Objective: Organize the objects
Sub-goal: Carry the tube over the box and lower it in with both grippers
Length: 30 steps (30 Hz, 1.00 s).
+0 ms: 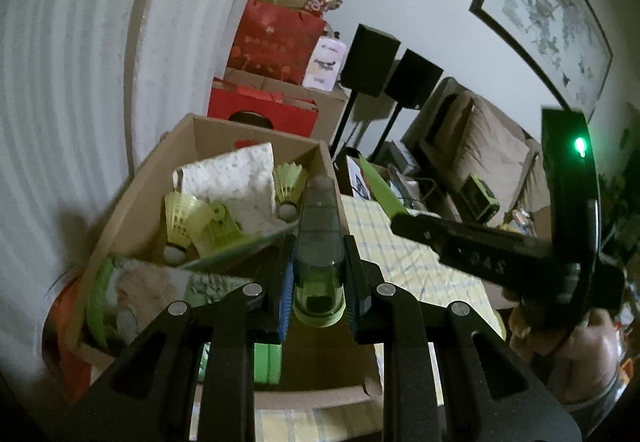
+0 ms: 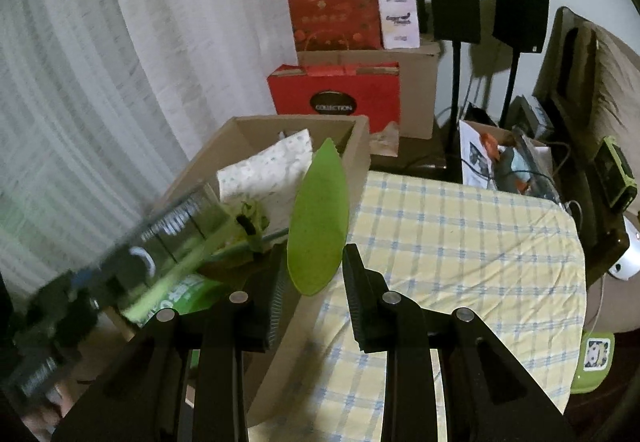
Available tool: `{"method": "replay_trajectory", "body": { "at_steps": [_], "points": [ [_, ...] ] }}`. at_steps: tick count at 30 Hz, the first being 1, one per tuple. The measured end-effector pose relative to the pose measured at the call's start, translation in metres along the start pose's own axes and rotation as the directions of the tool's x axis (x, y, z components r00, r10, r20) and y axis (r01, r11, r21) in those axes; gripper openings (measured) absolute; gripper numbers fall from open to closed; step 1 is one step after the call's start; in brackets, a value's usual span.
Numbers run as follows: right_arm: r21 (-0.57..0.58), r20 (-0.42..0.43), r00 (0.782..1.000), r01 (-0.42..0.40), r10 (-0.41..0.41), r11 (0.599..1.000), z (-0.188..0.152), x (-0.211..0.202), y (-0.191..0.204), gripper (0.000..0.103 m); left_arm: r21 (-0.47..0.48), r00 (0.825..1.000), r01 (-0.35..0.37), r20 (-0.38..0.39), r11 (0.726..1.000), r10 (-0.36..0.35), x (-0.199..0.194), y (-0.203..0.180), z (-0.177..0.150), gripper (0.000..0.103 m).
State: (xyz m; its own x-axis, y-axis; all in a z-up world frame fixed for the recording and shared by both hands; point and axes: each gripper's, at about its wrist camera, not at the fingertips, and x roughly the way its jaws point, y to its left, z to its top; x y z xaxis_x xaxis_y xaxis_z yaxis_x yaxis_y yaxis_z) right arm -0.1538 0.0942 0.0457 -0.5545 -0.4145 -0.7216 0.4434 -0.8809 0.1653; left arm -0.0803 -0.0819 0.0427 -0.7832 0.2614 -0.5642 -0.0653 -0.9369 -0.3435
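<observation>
Living-room corner, white curtain behind, stacked red gift bags [image 2: 334, 11] and two black speakers on stands [image 2: 454, 3] at the back; work surface is a table with a yellow-and-blue checked cloth [image 2: 460, 242], open cardboard box [image 1: 256, 129] sitting at its left edge. Box already holds yellow-green shuttlecocks [image 1: 182, 217], a white patterned tissue pack [image 1: 236, 177] and a green packet at the near end. Left gripper [image 1: 318, 282] has its jaws closed down onto a clear green-tinted plastic tube [image 1: 320, 238], pads on both sides of the near end, tube pointing away over the box's right wall. Right gripper [image 2: 316, 282] carries a flat lime-green leaf-shaped piece [image 2: 318, 217], thin sheet; its lower tip sits between the fingers against the left pad, with visible space to the right finger, so I read it as a narrow pinch but can't confirm both pads touch. Handling, my read: tube is light, rigid, smooth and round, so likely to roll or slip; grip mid-body rather than at the end cap would be steadier. Leaf piece looks very light and flexible, will flop if held by the tip; pinch flat across its faces near the base. Both look headed for the box, neither is in it yet.
</observation>
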Motion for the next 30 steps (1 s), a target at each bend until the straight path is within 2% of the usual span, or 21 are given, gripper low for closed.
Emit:
{"method": "replay_trajectory", "body": {
  "at_steps": [8, 13, 15, 17, 19, 24, 30],
  "points": [
    [0.010, -0.009, 1.000, -0.005, 0.005, 1.000, -0.004, 0.001, 0.001, 0.027, 0.058, 0.999, -0.032, -0.025, 0.998, 0.034, 0.013, -0.019, -0.028, 0.019],
    [0.005, -0.021, 1.000, -0.009, 0.009, 1.000, -0.006, 0.003, 0.004, 0.028, 0.040, 0.998, -0.050, -0.042, 0.998, 0.052, 0.018, -0.016, -0.029, 0.020],
    [0.001, -0.023, 1.000, -0.014, 0.014, 1.000, -0.008, 0.004, 0.005, 0.028, 0.027, 0.998, -0.054, -0.034, 0.998, 0.055, 0.015, -0.012, -0.024, 0.025],
    [0.003, -0.026, 0.999, -0.025, 0.025, 1.000, -0.009, 0.005, 0.006, 0.028, 0.011, 0.999, -0.051, -0.015, 0.999, 0.051, 0.010, -0.008, -0.019, 0.042],
    [0.003, -0.025, 0.999, -0.030, 0.030, 1.000, -0.009, 0.006, 0.007, 0.028, -0.017, 0.999, -0.049, 0.009, 0.999, 0.049, 0.003, -0.002, -0.013, 0.049],
    [-0.011, -0.028, 0.999, -0.036, 0.036, 0.999, -0.010, 0.009, 0.012, 0.028, -0.102, 0.998, -0.049, 0.041, 0.994, 0.053, -0.010, 0.025, 0.002, 0.051],
    [-0.043, -0.050, 0.998, -0.052, 0.050, 0.998, -0.014, 0.019, 0.026, 0.028, -0.128, 0.995, -0.084, 0.051, 0.988, 0.091, -0.019, 0.046, 0.008, 0.053]
  ]
}}
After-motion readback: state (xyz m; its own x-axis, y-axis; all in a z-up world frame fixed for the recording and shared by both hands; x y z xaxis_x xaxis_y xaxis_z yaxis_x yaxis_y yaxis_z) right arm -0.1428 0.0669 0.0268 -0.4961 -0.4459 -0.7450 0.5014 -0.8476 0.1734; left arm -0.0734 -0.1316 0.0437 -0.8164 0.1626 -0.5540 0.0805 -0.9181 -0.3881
